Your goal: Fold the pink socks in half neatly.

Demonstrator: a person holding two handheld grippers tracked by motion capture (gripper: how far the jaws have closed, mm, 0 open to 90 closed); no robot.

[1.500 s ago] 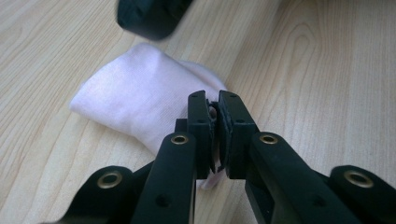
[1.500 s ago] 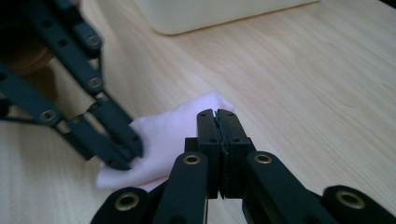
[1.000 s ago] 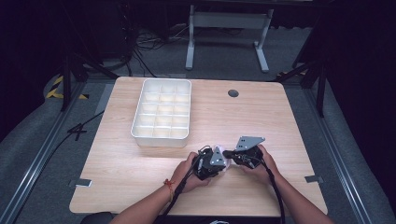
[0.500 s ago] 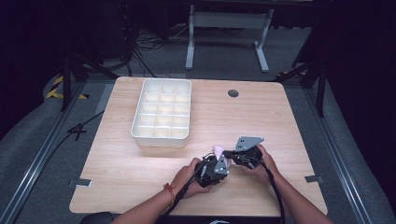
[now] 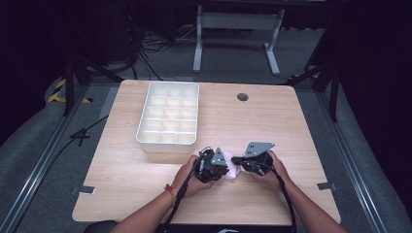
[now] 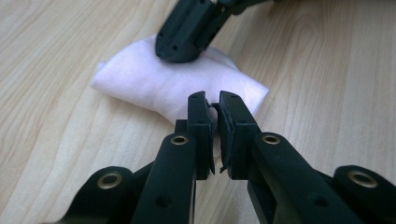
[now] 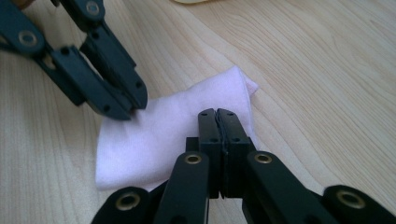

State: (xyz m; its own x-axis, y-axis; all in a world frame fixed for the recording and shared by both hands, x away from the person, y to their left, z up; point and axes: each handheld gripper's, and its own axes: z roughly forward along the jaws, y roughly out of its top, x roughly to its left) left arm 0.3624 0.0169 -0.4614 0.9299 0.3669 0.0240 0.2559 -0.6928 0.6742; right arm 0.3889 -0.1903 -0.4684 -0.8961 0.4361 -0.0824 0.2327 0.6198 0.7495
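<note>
Pale wood-grain table point(image 5: 272, 121) carries everything. Nearest, the left gripper point(image 6: 213, 103) has just been opening its jaws to a narrow gap at the soft, folded pink cloth's point(image 6: 154, 84) edge. The right gripper point(image 7: 217, 115) pinches the cloth's far side. Farther off sits a white, gridded plastic tray point(image 5: 169, 138).

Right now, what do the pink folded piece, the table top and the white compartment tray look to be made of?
Pink folded piece: soft matte fabric, probably a thin cloth; it creases and puffs at its folds.
Table top: light wood or wood-look laminate, with printed-looking grain and a smooth surface.
White compartment tray: likely moulded plastic, with thin even walls and a slight sheen.
</note>
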